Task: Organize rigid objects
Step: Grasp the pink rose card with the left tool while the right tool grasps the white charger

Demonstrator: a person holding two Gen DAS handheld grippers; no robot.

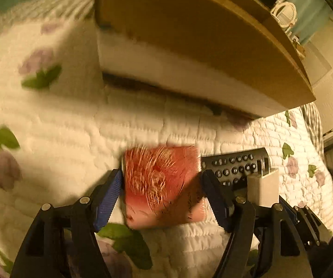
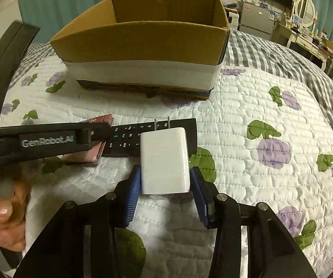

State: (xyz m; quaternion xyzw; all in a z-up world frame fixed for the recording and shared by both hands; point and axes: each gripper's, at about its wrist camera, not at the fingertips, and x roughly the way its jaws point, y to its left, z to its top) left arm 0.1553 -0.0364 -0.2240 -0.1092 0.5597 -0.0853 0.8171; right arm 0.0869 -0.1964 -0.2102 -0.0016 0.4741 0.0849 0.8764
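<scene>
The right gripper fingers clamp the white charger, prongs toward the cardboard box; the left gripper fingers stand open around the pink booklet.

1. Cardboard box sits on the bed quilt, toward its far edge
2. Remote lies on the quilt in front of the box
3. Pouch lies just left of the remote, between the left gripper fingers
4. Charger is in front of the remote, overlapping it in view, between the right gripper fingers
</scene>
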